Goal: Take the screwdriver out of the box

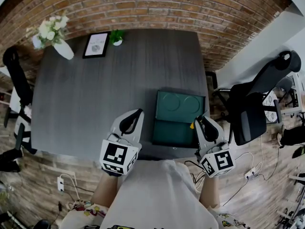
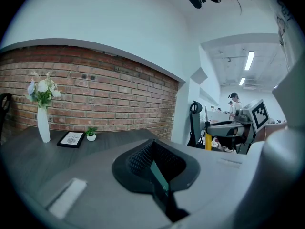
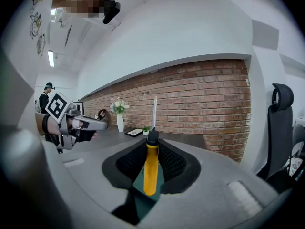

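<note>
Yellow plastic handle, black collar, bare steel shaft: the screwdriver (image 3: 151,168) is clamped between the pads of the right gripper (image 3: 151,146). Its handle lies along the jaws and its shaft pokes out past the fingertips, angled upward. The jaws stand only as far apart as the handle is thick.

From overhead just a speck of the yellow shows, at the right edge of the green box (image 1: 164,128), near that side's front corner. The box lies open with its lid folded back behind the base, and two round hollows are pressed into the lid.

On the other side of the box, just beside its left edge, hangs the left gripper (image 1: 135,116). Its jaws are pressed together with nothing between them.

The box rests near the front edge of a dark grey table (image 1: 95,94). Well behind the box and to its left, along the table's far edge, stand a white vase (image 1: 63,48) of pale flowers, a framed picture (image 1: 96,44) and a small potted plant (image 1: 116,36). A brick wall (image 1: 167,4) runs behind them. Off to the right of the box, beyond the table, stands a black office chair (image 1: 259,94).
</note>
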Tool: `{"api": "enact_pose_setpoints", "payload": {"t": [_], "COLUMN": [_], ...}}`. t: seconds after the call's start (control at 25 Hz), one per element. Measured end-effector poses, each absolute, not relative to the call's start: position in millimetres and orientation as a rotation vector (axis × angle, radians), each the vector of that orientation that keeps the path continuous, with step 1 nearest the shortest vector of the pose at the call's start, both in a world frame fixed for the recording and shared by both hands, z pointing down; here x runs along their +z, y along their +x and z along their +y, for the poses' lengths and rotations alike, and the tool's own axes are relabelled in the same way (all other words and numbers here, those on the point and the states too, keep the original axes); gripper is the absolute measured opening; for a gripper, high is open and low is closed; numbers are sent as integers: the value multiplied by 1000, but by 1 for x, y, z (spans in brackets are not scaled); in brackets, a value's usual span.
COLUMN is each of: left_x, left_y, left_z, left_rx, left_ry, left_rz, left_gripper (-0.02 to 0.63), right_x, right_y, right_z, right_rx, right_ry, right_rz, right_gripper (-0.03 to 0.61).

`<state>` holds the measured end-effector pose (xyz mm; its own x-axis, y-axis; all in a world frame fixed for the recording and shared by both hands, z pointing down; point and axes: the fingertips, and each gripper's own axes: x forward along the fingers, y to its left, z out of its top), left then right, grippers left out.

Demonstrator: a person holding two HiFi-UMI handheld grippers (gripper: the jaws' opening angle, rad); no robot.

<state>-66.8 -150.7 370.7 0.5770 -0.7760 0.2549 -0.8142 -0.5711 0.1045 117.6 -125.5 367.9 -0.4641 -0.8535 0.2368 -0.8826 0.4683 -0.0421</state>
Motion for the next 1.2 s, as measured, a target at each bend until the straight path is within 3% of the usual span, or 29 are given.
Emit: {"api": "enact_pose_setpoints", "payload": {"t": [1.2], "left_x": [374], "left_y": [-66], "left_z": [-150], "left_rx": [284], "left_ry": [2598], "left_rz": [-1325], "left_gripper": [8], "right_x": [375], "right_y": [116], "right_z": [-125], "right_rx": [258], "right_ry": [1492], "right_rz": [-2520], "right_gripper": [77]}}
